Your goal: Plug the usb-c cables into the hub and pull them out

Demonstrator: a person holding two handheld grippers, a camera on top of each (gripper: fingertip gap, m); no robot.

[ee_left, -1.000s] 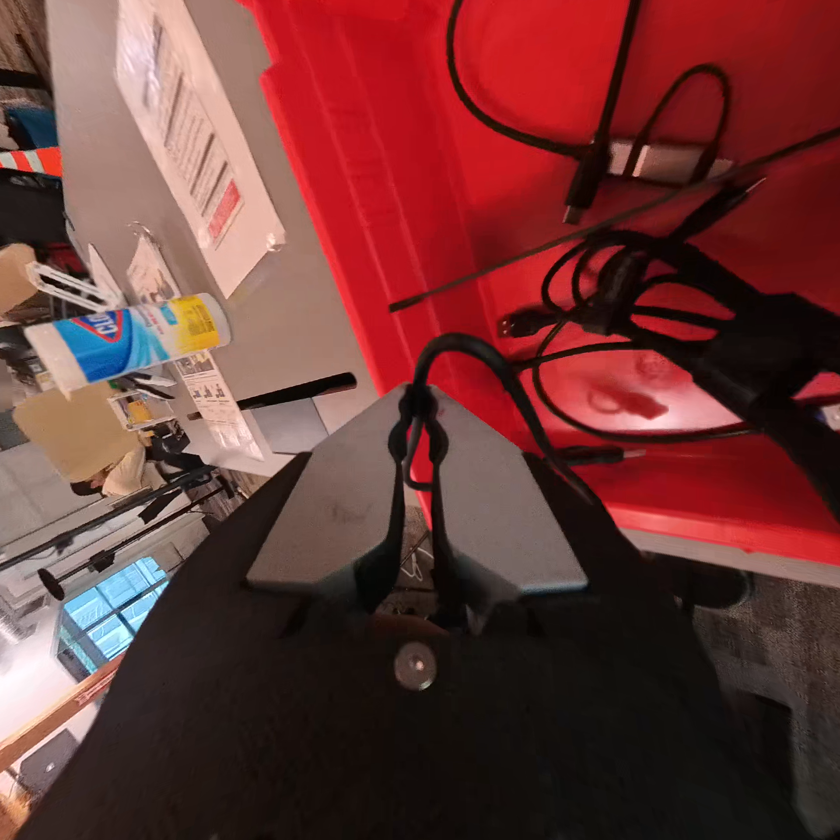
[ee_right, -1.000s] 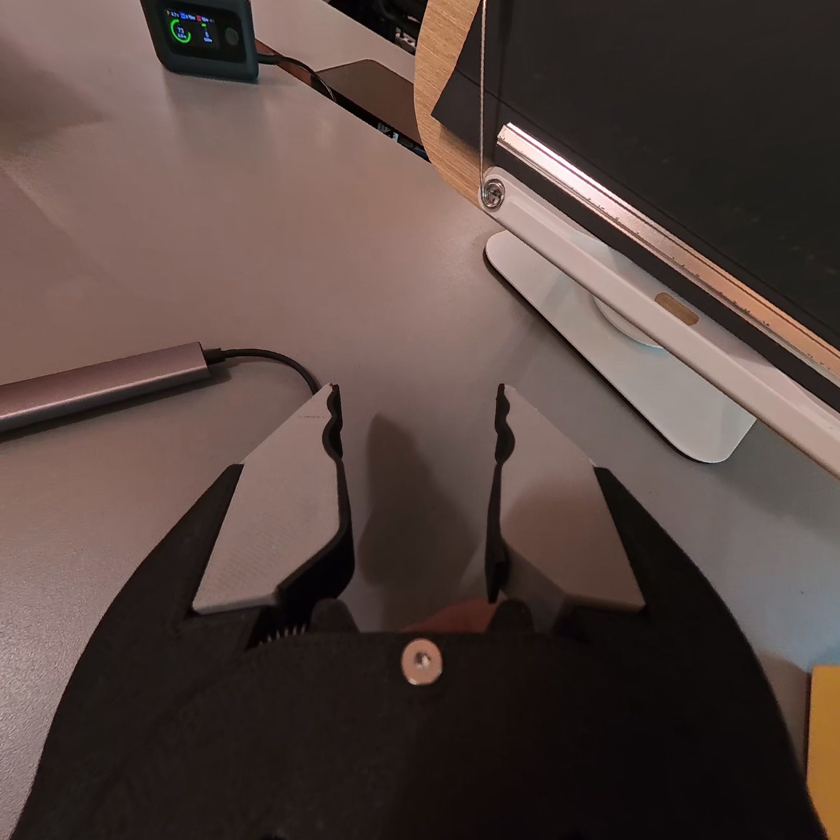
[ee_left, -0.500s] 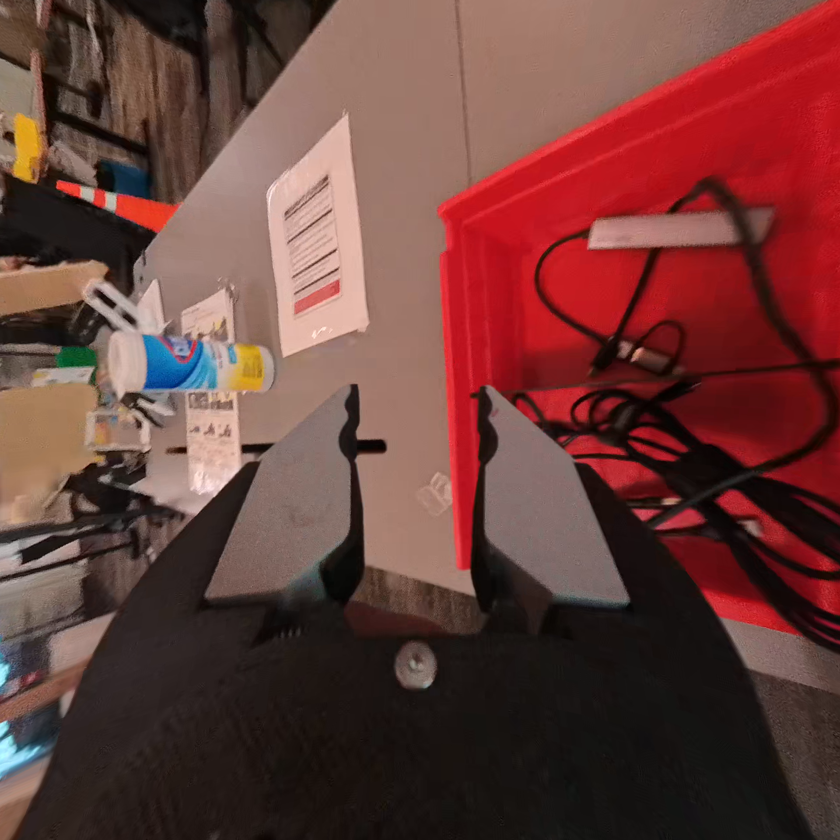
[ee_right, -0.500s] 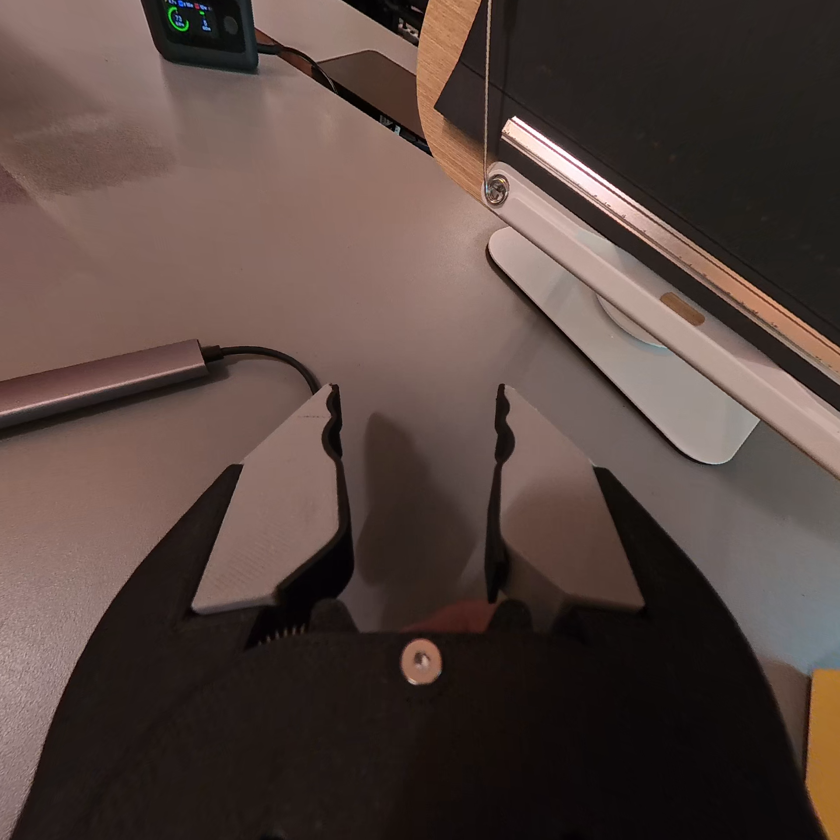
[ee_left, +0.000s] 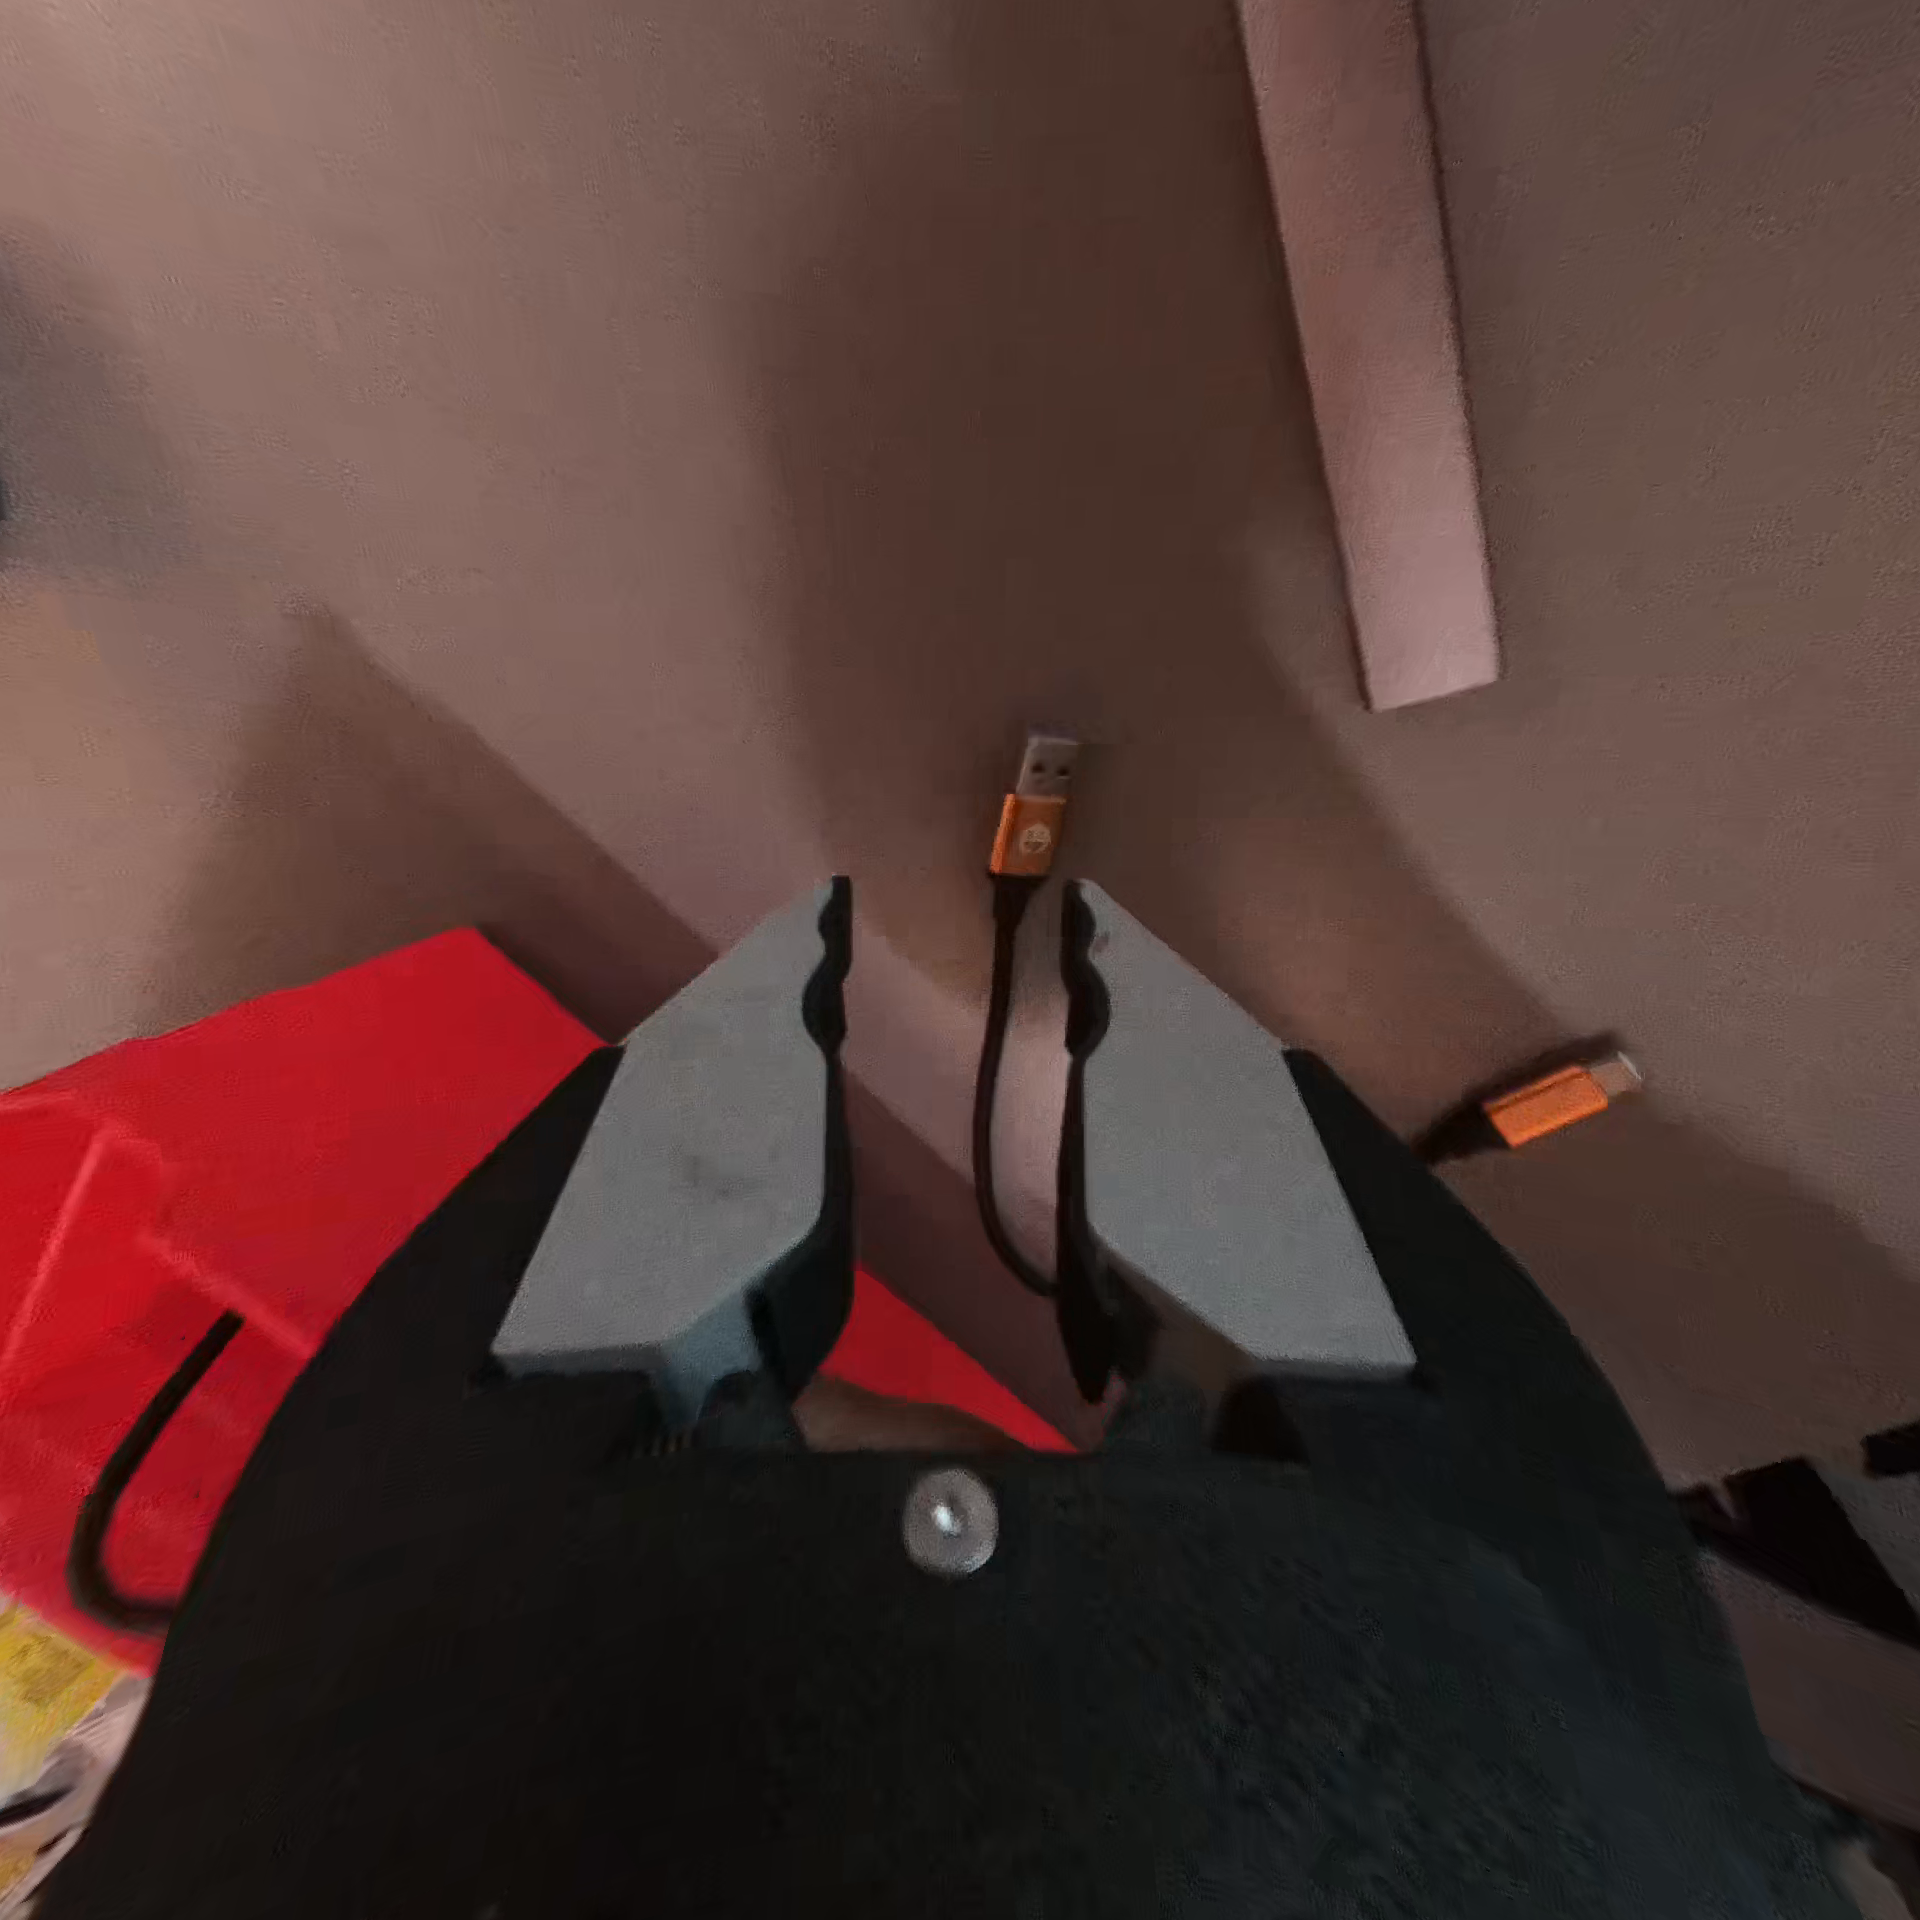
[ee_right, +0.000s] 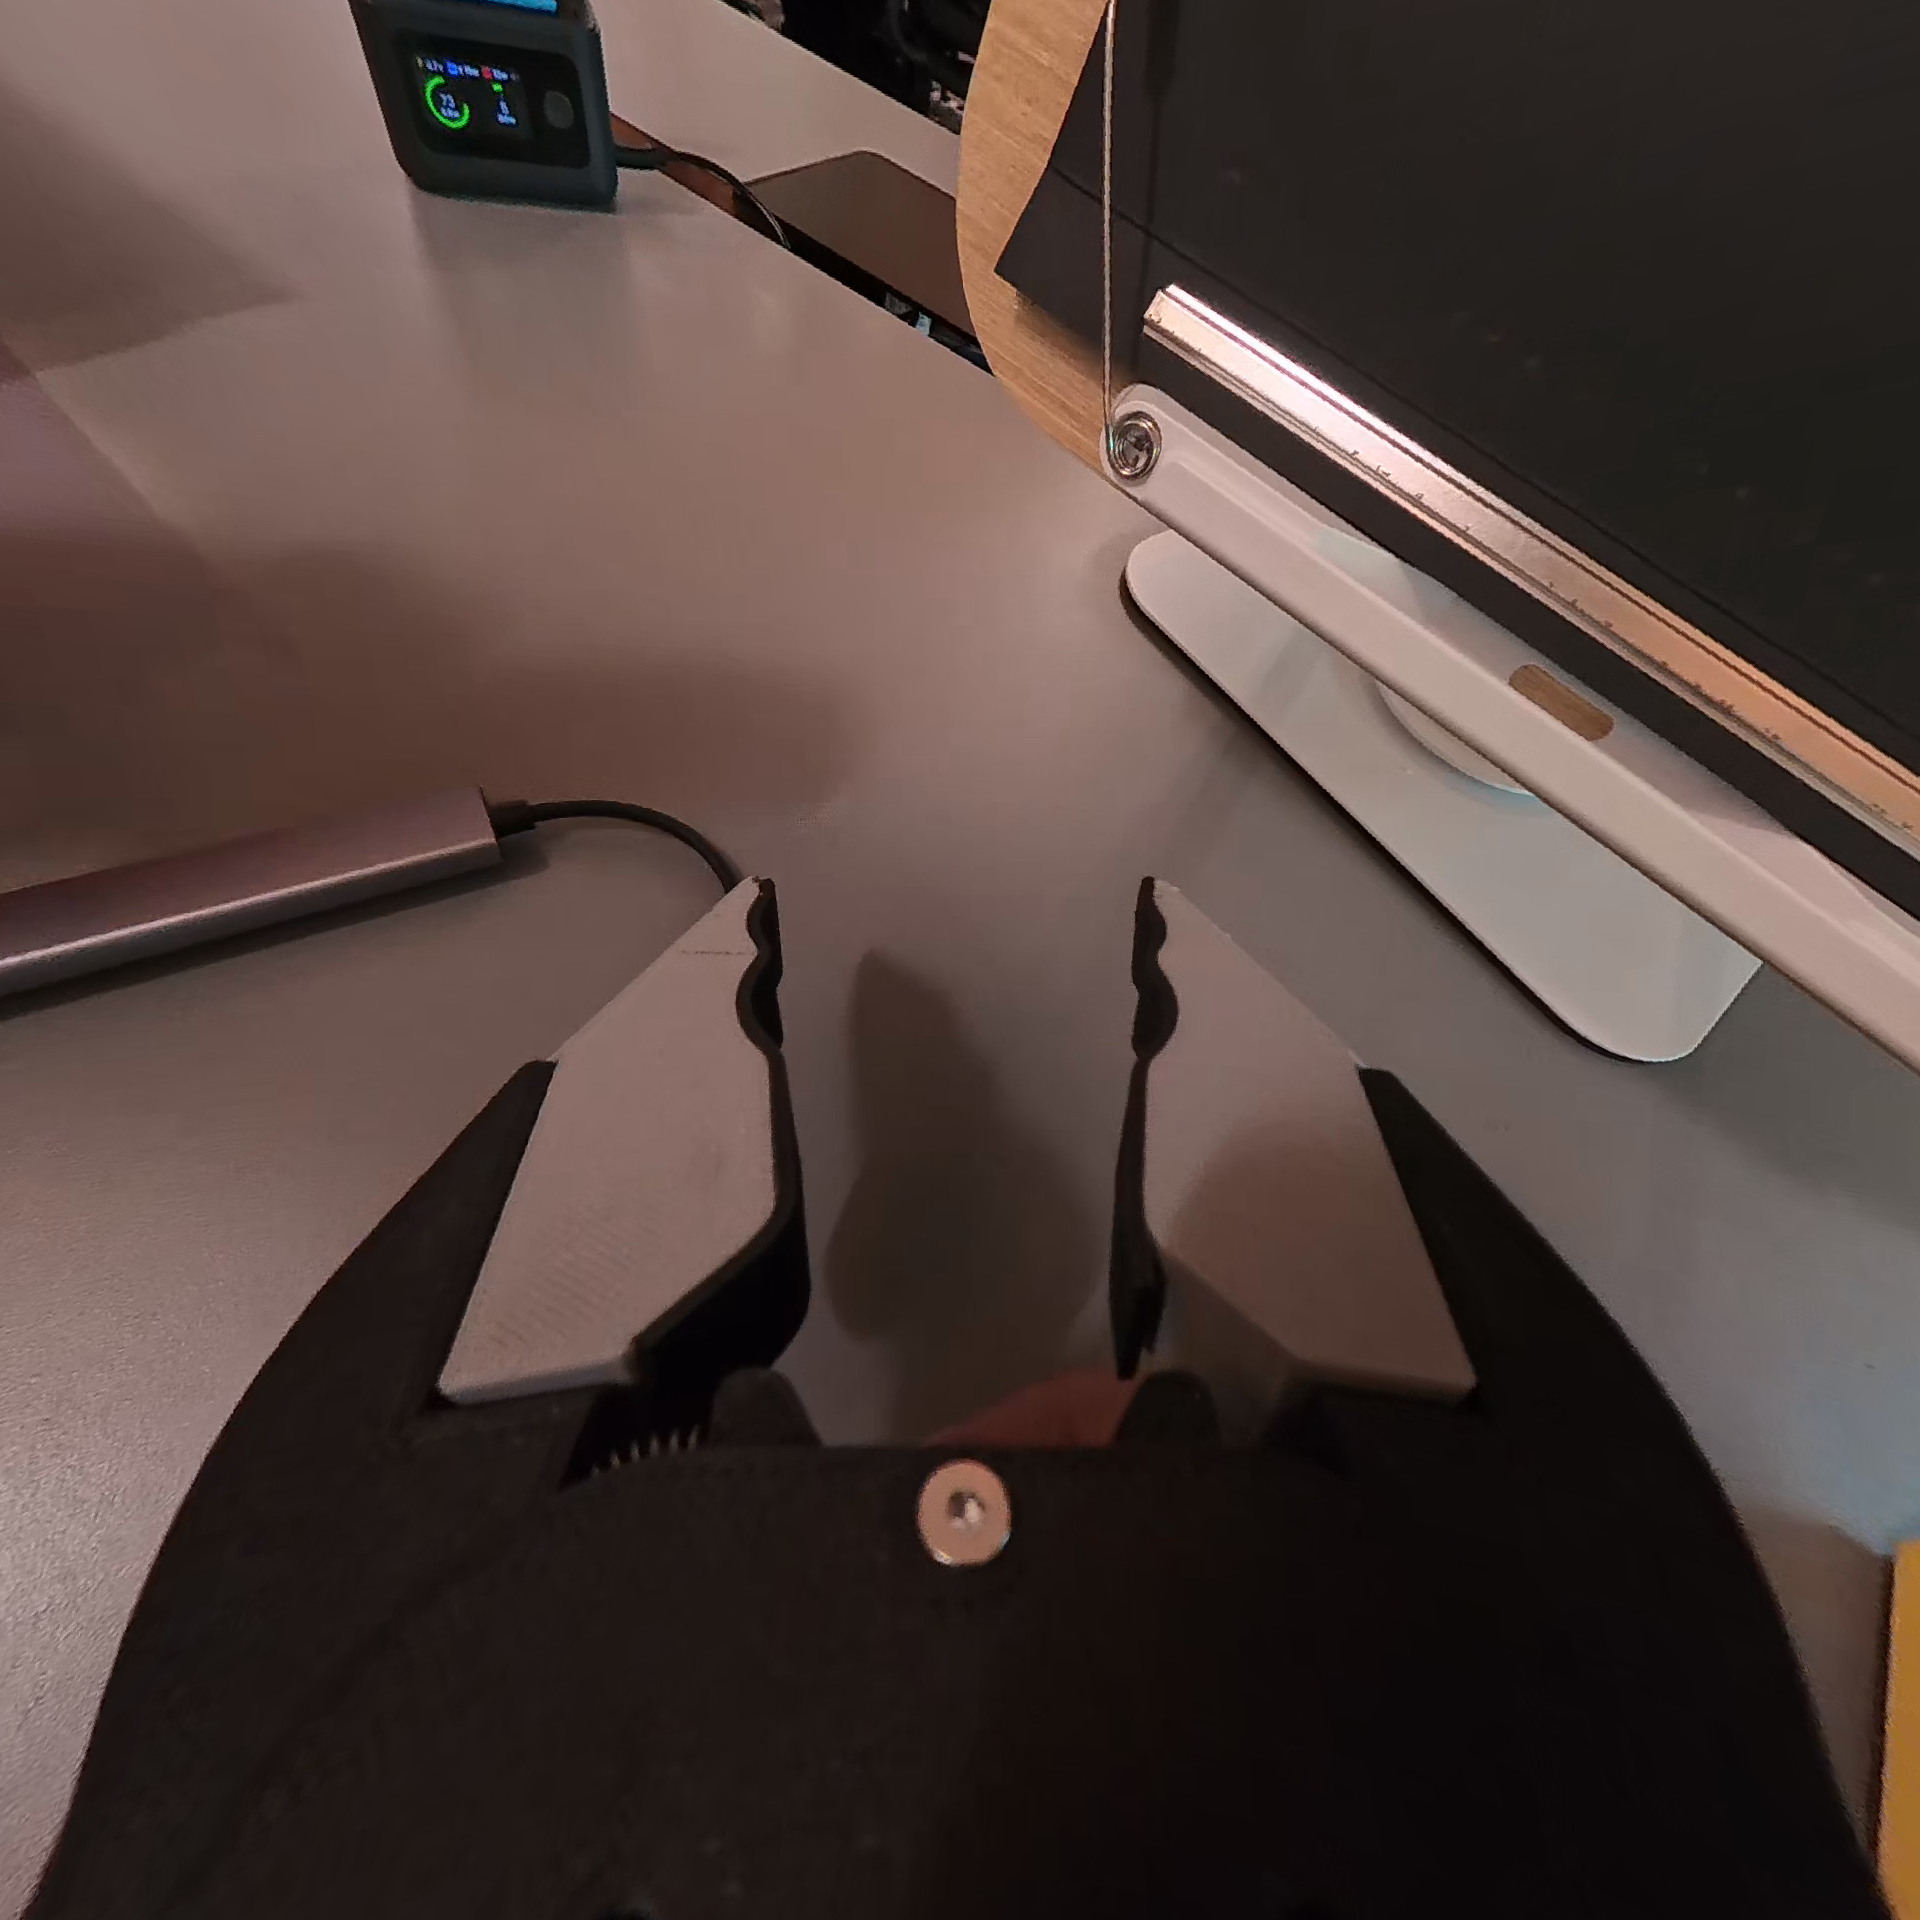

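So the left gripper (ee_left: 956, 894) has swung off the red bin (ee_left: 260, 1143) since half a second back: then it looked down into the bin's cable tangle with a wipes canister and papers off to the side, now only a corner of the bin shows beside and behind its left finger, with one black cable loop (ee_left: 135, 1455) lying on the red. A second ago those fingers were pinched on a black cable; now they're spread with nothing between the pads. A short black cable (ee_left: 997, 1091) lies on the grey table (ee_left: 623, 416) under the gap, close to the right finger, and its orange-sleeved USB plug (ee_left: 1034, 816) sits just past the fingertips pointing away. Another orange plug (ee_left: 1553, 1101) lies off to the right of the gripper, probably the same cable's other end, but the frame is smeared so I can't really tell. Further out past the first plug, up and to the right, is the grey hub (ee_left: 1371, 343), a long slim bar, apart from both plugs. The right gripper (ee_right: 956, 904) basically hasn't moved over the last second, fingers wide apart and empty above the table. The hub (ee_right: 239, 894) lies just left of its left fingertip, its own black lead (ee_right: 634, 826) curling toward that tip. To the right and further back from the hub are a white monitor stand (ee_right: 1455, 831) and the dark screen (ee_right: 1558, 260) above it. At the far edge of the table, behind the hub, stands a small dark device with a lit display (ee_right: 483, 104).
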